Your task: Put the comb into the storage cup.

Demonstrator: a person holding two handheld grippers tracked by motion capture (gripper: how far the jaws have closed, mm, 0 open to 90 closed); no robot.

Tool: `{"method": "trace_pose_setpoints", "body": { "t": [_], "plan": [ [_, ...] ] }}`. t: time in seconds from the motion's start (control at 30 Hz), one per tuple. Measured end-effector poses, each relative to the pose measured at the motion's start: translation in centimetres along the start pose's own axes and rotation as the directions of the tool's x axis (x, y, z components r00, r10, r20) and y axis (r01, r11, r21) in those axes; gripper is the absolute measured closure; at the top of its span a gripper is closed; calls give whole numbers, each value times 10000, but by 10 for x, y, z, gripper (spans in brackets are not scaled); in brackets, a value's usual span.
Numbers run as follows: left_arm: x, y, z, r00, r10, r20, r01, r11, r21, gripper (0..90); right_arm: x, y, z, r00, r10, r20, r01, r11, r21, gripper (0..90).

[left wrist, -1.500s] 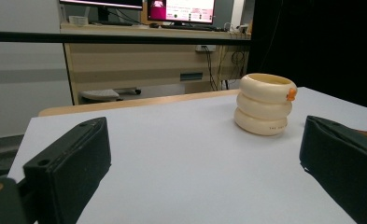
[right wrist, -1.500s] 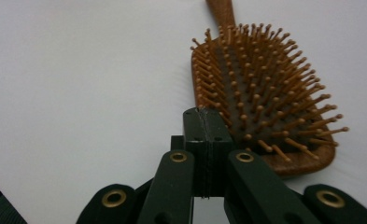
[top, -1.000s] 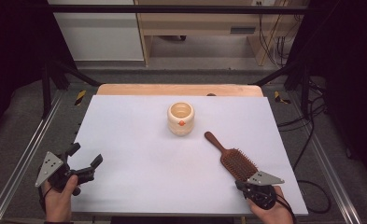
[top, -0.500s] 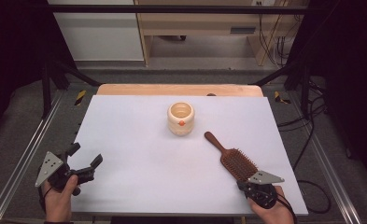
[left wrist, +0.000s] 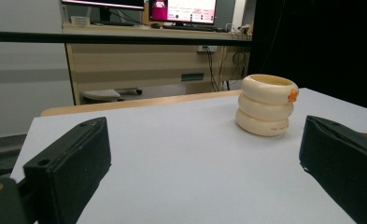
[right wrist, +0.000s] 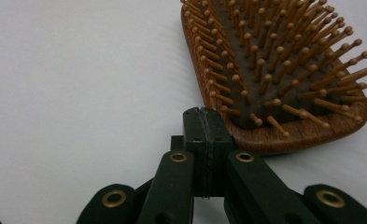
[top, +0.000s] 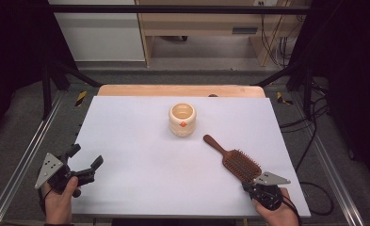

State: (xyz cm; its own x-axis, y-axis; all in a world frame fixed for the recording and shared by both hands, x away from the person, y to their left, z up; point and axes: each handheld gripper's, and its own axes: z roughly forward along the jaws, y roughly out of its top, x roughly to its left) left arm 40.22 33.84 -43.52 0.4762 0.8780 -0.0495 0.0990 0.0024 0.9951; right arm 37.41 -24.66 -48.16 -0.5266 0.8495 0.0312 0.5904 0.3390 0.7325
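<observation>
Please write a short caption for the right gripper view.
Shut right gripper at the wooden hairbrush head's edge on white table.

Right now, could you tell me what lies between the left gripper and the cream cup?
Nothing: in the left gripper view, bare white tabletop runs from the left gripper to the cream cup.

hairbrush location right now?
In the high view the hairbrush lies bristles up on the right half of the white table, its handle pointing toward the cream cup and its head just ahead of the shut right gripper.
</observation>
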Motion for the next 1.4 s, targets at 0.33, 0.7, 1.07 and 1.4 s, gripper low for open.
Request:
{"method": "trace_pose_setpoints", "body": {
  "t": [0.33,0.7,1.07,1.4],
  "plan": [
    [0,0,0,10000,1,0,-1,10000,1,22,-4,-1,-1,9997,179,192,-178,9998,-36,900],
    [0,0,0,10000,-1,-1,1,10000,-4,22,-10,-2,-2,9983,437,382,-435,9990,-50,900],
    [0,0,0,10000,-12,18,12,10000,13,22,-15,-2,-2,9966,598,574,-589,9981,-178,900],
    [0,0,0,10000,0,10,0,10000,16,22,-20,-2,-3,9942,744,778,-725,9970,-271,900]
  ]
}}
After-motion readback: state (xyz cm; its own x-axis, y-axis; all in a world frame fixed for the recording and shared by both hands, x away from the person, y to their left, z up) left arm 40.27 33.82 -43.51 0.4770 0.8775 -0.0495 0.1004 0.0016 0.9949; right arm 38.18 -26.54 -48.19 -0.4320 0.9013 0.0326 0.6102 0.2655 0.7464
